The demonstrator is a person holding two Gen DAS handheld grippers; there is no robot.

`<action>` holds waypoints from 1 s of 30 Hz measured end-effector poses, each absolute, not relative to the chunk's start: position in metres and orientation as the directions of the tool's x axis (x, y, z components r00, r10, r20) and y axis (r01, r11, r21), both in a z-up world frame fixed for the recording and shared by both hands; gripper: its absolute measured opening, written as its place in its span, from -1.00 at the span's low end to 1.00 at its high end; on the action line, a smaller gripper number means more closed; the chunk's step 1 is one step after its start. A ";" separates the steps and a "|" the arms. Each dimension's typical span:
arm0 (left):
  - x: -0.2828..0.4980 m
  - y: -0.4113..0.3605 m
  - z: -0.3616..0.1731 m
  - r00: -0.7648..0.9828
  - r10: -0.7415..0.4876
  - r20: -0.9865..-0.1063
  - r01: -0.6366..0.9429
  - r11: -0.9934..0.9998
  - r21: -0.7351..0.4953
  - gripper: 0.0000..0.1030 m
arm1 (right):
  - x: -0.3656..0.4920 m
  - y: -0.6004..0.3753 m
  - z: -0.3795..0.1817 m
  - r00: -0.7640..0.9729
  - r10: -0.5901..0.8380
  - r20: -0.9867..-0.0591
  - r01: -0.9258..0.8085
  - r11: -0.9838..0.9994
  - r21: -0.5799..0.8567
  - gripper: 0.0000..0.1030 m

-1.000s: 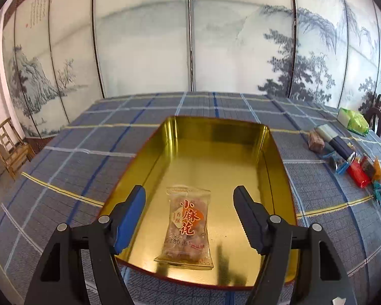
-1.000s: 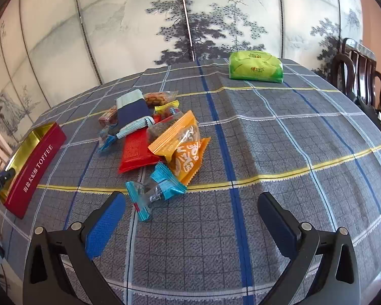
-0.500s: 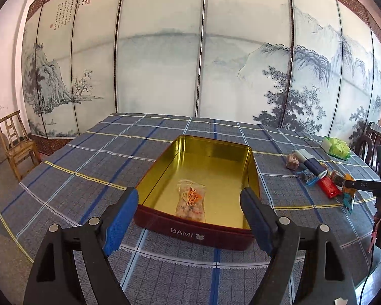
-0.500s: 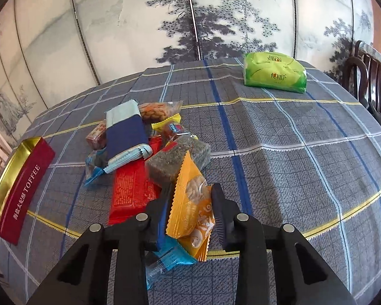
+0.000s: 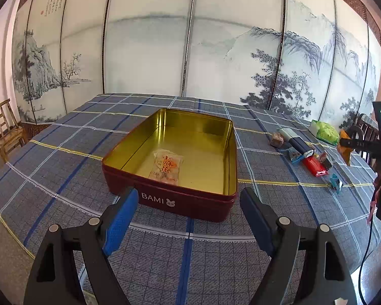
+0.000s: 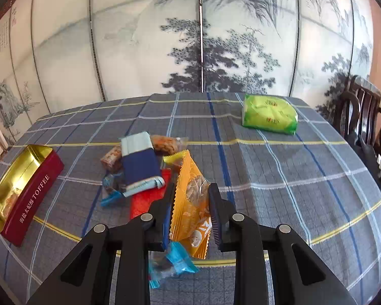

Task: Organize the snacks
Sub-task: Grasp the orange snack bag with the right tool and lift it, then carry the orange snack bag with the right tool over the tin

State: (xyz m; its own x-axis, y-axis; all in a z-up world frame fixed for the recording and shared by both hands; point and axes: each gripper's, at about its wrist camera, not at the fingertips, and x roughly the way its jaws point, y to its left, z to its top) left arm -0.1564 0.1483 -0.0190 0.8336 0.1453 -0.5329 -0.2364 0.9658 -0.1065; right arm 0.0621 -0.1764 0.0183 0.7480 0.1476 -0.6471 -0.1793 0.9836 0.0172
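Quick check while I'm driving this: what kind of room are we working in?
Probably a traditional Chinese-style dining or tea room: ink-landscape wall panels, carved dark wooden chairs, and a large table under a plaid cloth.

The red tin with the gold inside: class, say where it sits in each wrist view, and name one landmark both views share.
Left wrist view: the red tin sits centre frame, just beyond the open left tongs.
Right wrist view: the tin lies at the far left edge.
Shared landmark: the green packet.
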 end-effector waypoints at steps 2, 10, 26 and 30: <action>-0.160 0.148 -0.021 0.830 0.149 -0.537 -0.242 0.964 -0.107 0.53 | 0.064 -0.160 0.027 0.762 0.140 -0.632 -0.195 0.981 -0.017 -0.48; -0.178 0.156 -0.022 0.826 0.174 -0.536 -0.269 0.958 -0.102 0.53 | 0.076 -0.088 0.039 0.763 0.180 -0.620 -0.262 0.964 -0.042 -0.48; -0.205 0.188 -0.040 0.788 0.213 -0.578 -0.345 0.930 -0.128 0.53 | 0.065 0.035 0.052 0.745 0.286 -0.603 -0.420 0.903 -0.091 -0.48; -0.208 0.193 -0.042 0.786 0.217 -0.579 -0.356 0.924 -0.137 0.53 | 0.062 0.054 0.052 0.738 0.297 -0.605 -0.445 0.890 -0.106 -0.48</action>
